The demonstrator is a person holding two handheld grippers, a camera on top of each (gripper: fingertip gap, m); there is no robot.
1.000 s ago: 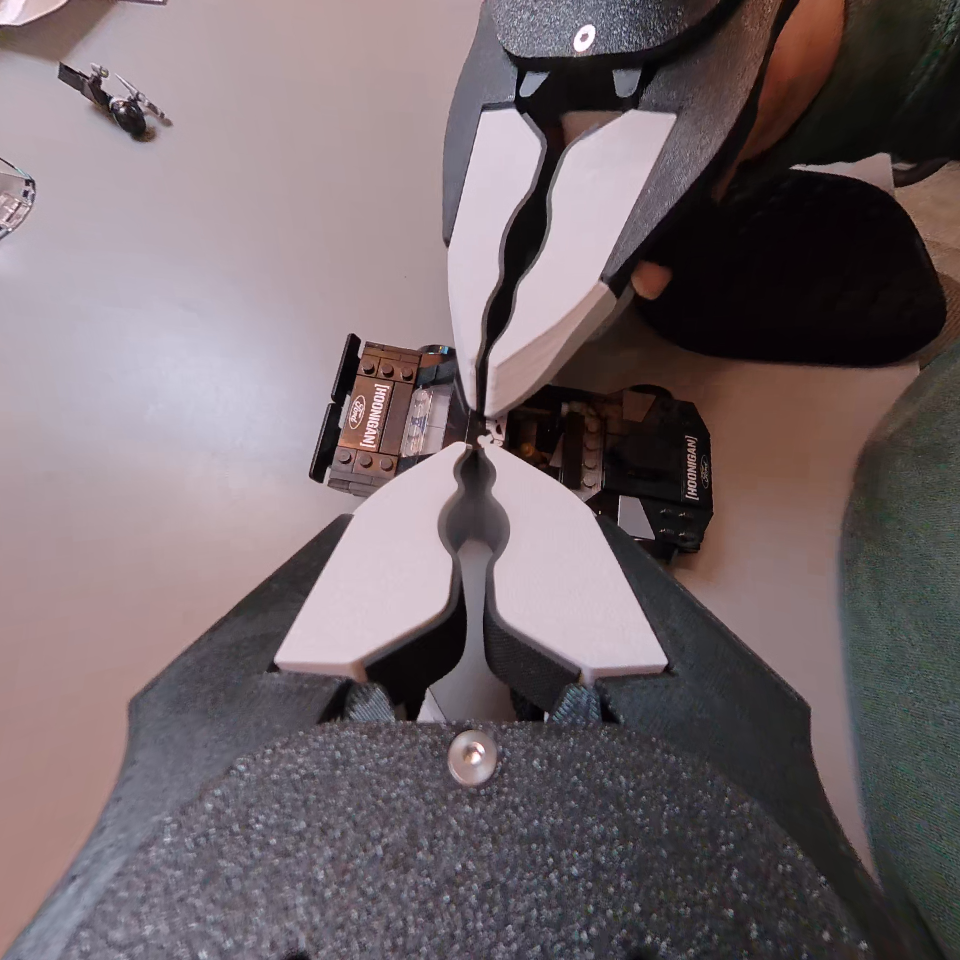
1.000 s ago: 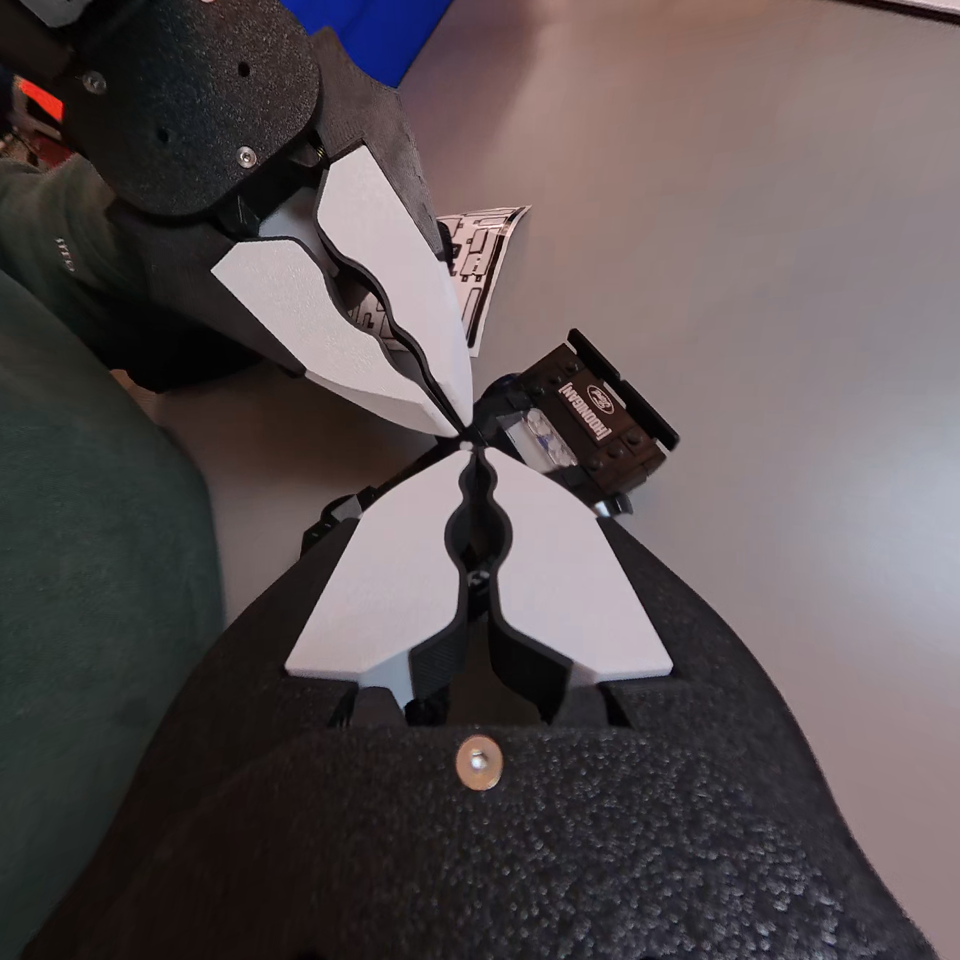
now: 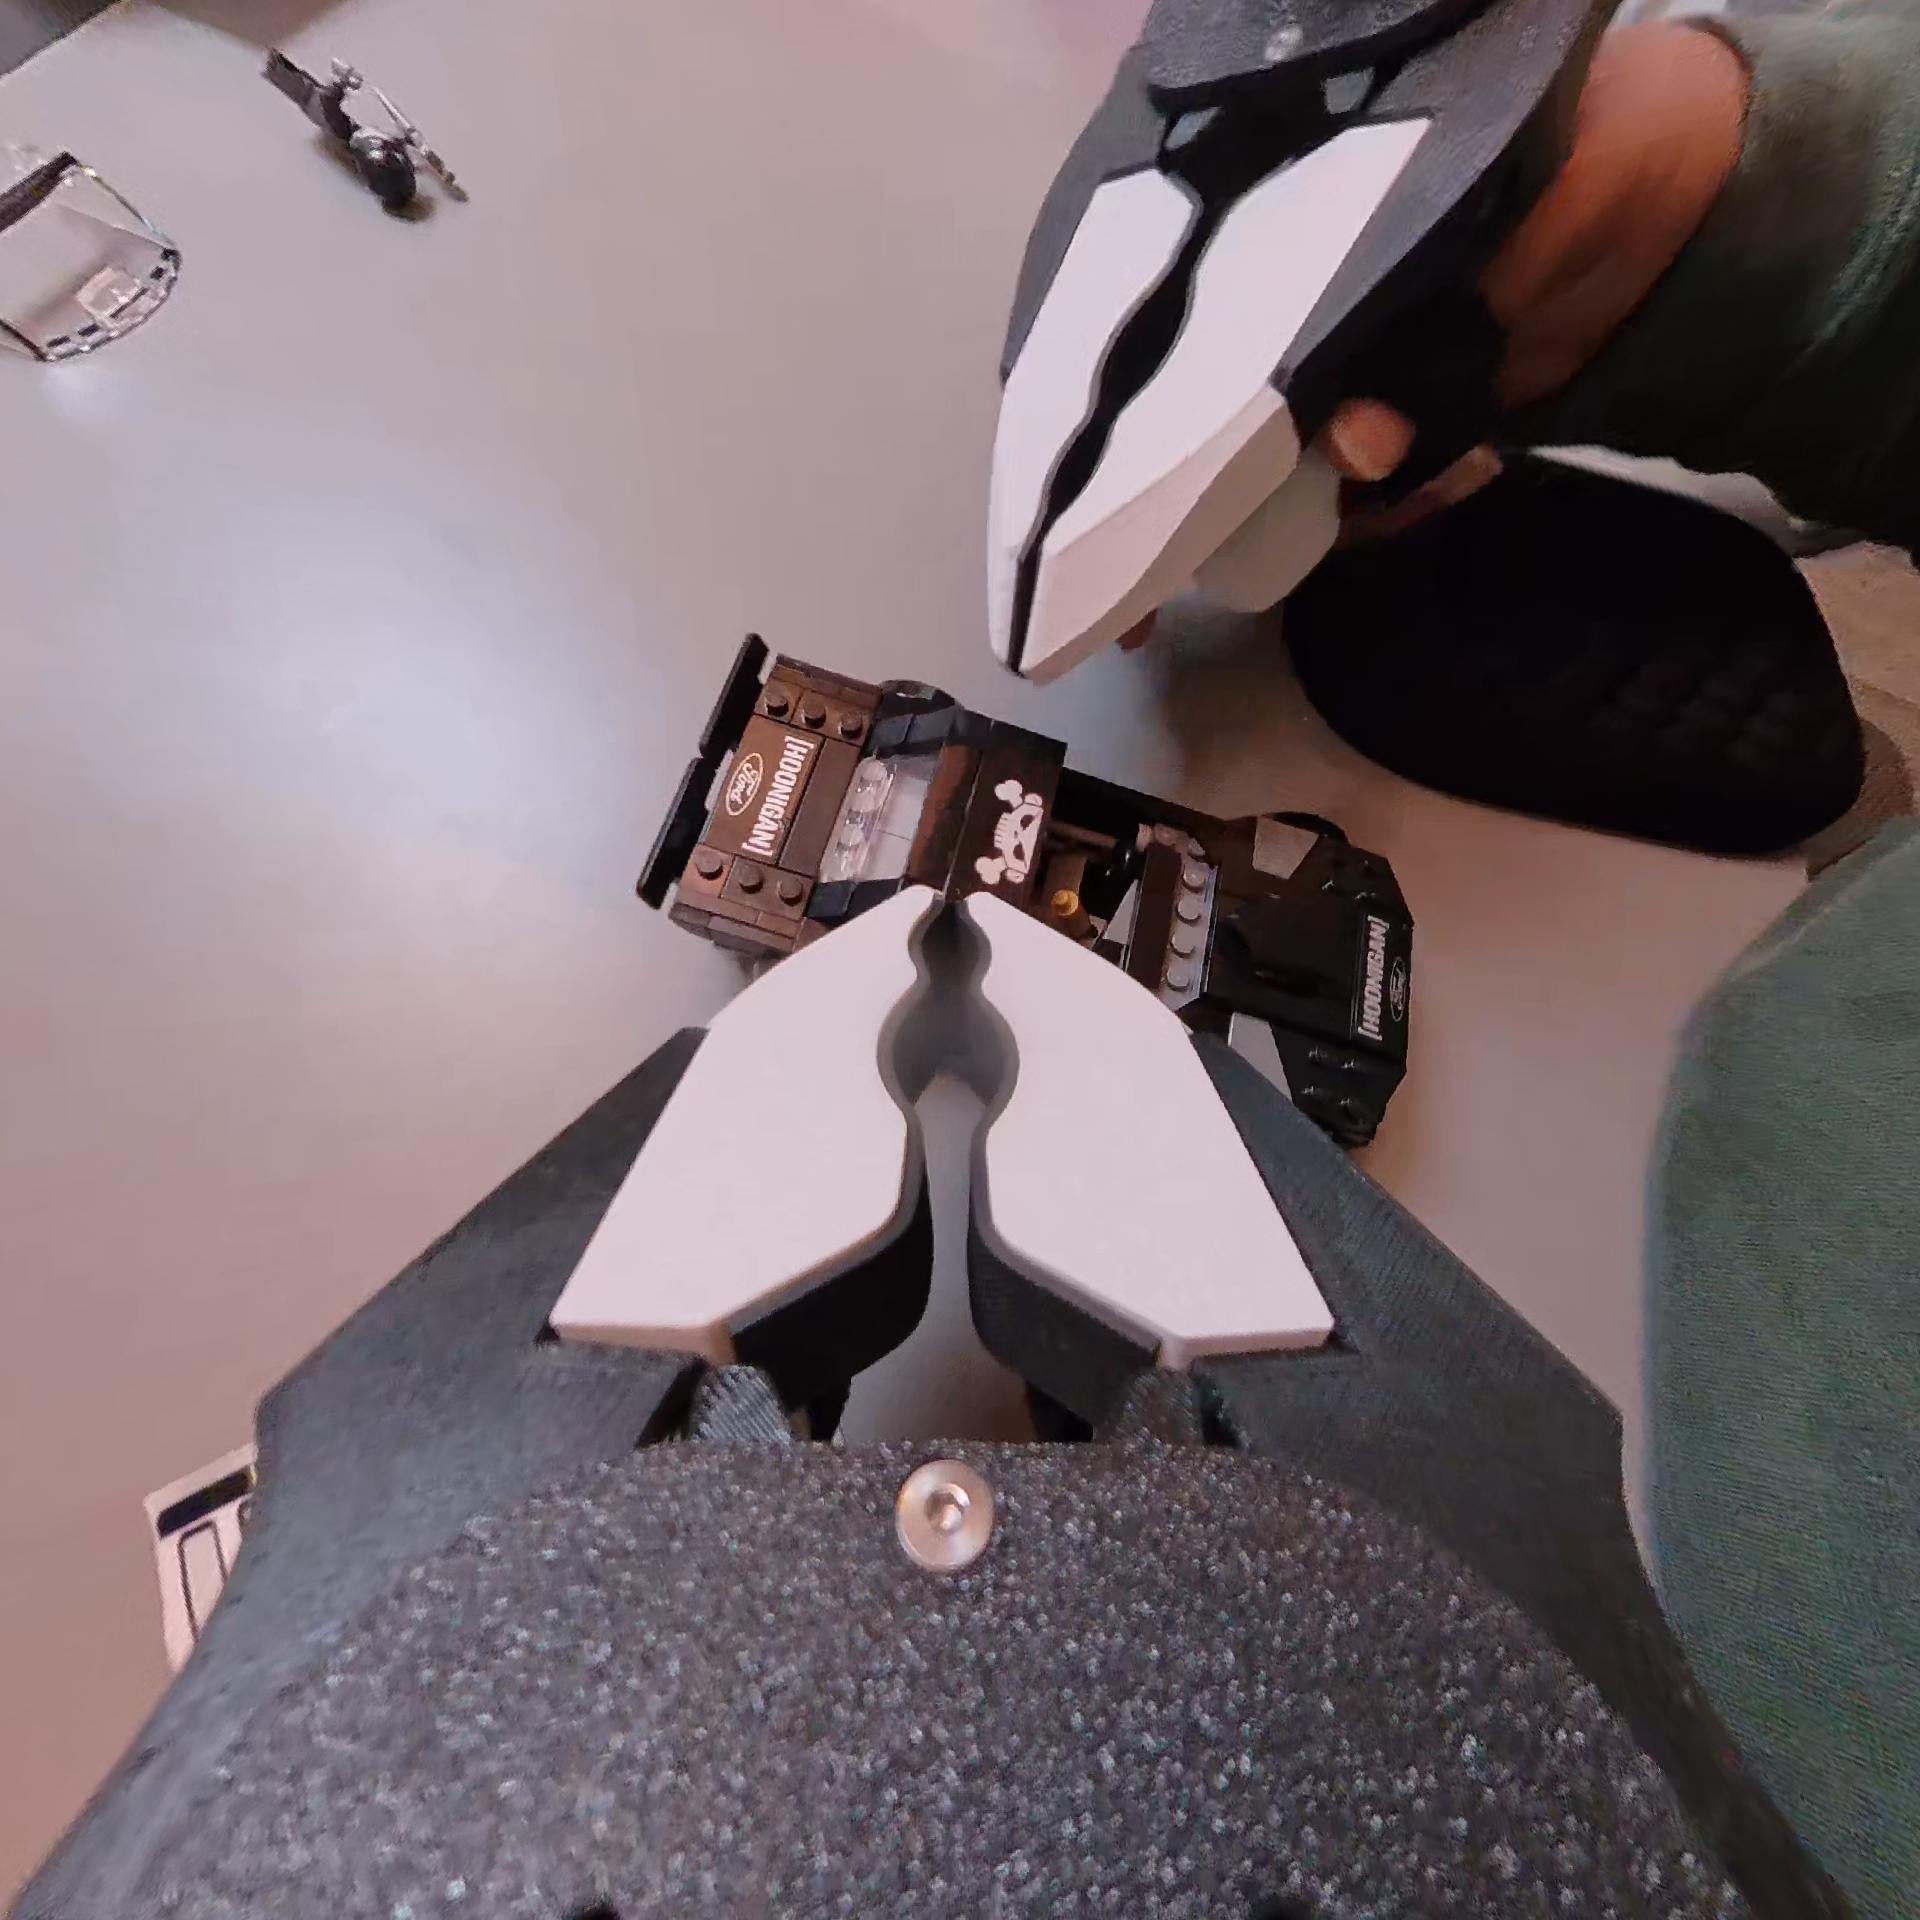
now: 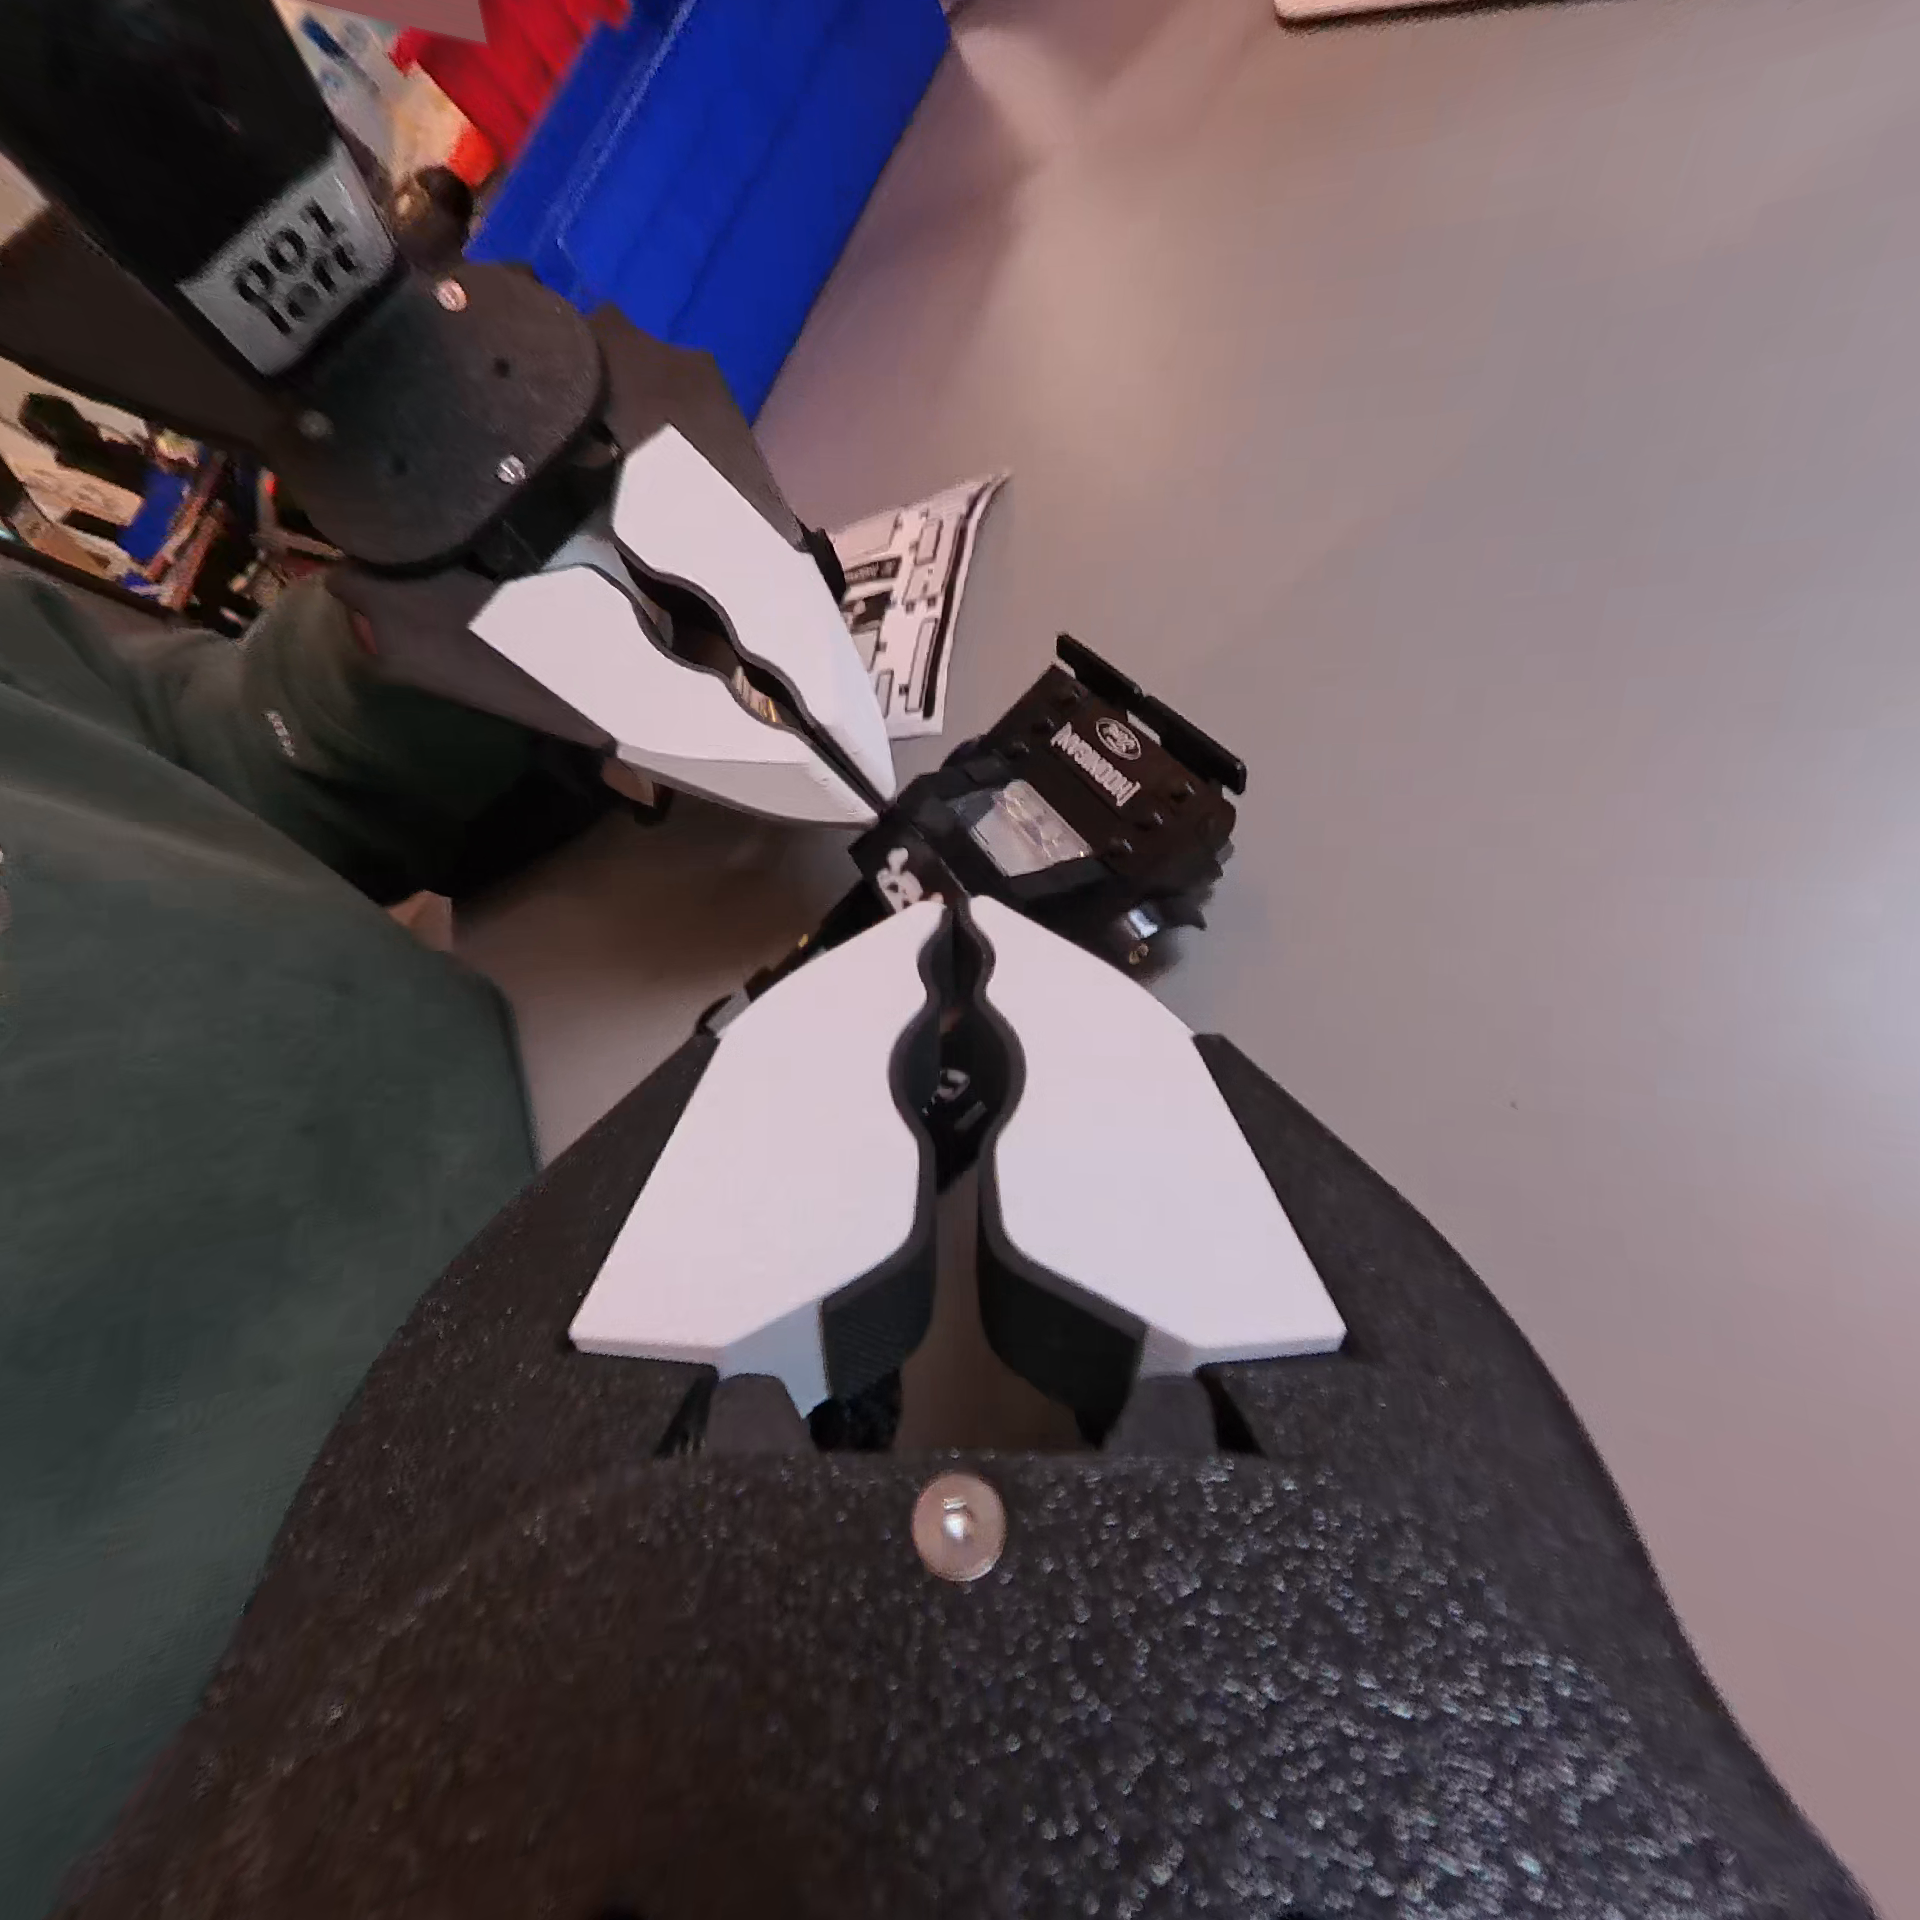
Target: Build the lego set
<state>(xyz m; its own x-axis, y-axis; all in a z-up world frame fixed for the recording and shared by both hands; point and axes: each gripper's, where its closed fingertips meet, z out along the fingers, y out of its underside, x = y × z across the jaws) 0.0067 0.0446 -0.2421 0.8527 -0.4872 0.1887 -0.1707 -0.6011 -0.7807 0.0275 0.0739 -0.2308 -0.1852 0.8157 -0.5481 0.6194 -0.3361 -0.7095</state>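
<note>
1. On the pale grey tabletop (image 3: 436,644) lies a black brick-built Lego car (image 3: 790,821), a partly assembled model with printed panels, a clear window piece and a black roof tile bearing a white skull mark (image 3: 1013,831).
2. Left gripper (image 3: 948,902), with white flat fingers on a black textured body, is clenched, its tips meeting at the near edge of the skull-marked tile; whether it pinches the tile or only touches it cannot be told.
3. Right gripper (image 3: 1016,649), of the same build, hangs just above the car, apart from it in the left wrist view, fingers pressed together with nothing between them.
4. From the right wrist view, the right gripper's tips (image 4: 951,912) sit over the car (image 4: 1101,790), beside the left gripper's tips (image 4: 878,805).
5. At the far side of the table lie a small black and silver Lego sub-assembly (image 3: 364,135) and a clear plastic bag (image 3: 73,260).
6. Beside the car lies a white printed sticker sheet (image 4: 914,582).
</note>
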